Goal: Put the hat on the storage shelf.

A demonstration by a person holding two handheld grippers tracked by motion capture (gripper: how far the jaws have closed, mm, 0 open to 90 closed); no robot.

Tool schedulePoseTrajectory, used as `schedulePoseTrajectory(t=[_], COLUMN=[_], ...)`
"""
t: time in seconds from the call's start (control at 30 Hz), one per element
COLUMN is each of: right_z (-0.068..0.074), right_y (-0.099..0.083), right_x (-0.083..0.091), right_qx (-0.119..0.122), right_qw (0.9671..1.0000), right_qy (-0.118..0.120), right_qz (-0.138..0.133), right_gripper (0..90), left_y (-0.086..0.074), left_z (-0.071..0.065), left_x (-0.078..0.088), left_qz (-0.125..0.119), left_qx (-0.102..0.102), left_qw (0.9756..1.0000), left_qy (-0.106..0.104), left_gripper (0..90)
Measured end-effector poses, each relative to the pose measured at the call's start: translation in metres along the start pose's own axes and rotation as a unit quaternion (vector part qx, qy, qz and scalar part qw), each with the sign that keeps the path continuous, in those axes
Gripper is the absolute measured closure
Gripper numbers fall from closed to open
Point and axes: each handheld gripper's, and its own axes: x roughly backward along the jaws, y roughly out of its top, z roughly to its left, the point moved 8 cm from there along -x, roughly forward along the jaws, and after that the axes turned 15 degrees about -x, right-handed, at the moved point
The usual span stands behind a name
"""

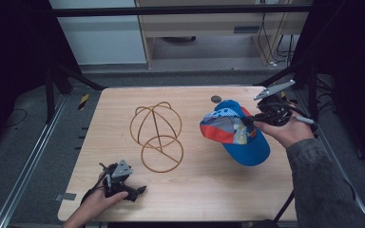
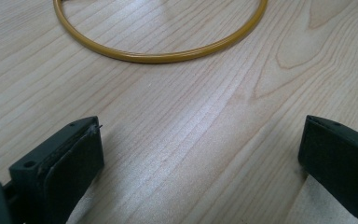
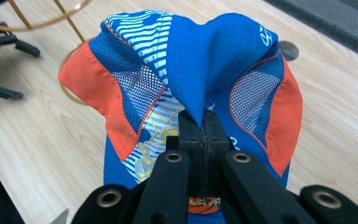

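Note:
A blue cap (image 1: 240, 133) with orange and mesh panels hangs tilted above the right half of the wooden table (image 1: 199, 185). My right gripper (image 1: 251, 121) is shut on a pinch of the blue cap (image 3: 200, 60) fabric at its crown; in the right gripper view the jaws meet tight on the cloth. A gold wire cap stand (image 1: 157, 135) sits at the table's middle. My left gripper (image 1: 140, 191) rests near the front left edge, open and empty, with the stand's gold ring (image 2: 163, 56) on the wood beyond its jaws.
A small dark round disc (image 1: 216, 99) lies near the table's far edge behind the cap. A cabinet and cables stand beyond the table. Metal frame rails run along both sides.

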Motion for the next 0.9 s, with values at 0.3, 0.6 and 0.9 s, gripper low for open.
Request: schedulePoseTrajectory(t=[0.3,0.6,0.9], right_z=[0.007,0.018,0.043], right_y=[0.015,0.037,0.071], right_x=[0.012,0.022,0.029], right_qx=[0.007,0.018,0.041], right_qw=[0.9998,0.9991,0.9974], right_qy=[0.001,0.006,0.013], right_qz=[-0.017,-0.037,-0.058], right_gripper=[90.0,90.0,90.0], left_y=[0.000,0.000,0.000], left_z=[0.000,0.000,0.000], left_x=[0.000,0.000,0.000], left_qz=[0.000,0.002,0.002], left_qx=[0.000,0.000,0.000], left_qw=[1.0000,1.0000,1.0000], left_qy=[0.000,-0.001,-0.001], left_gripper=[0.0,0.0,0.0])
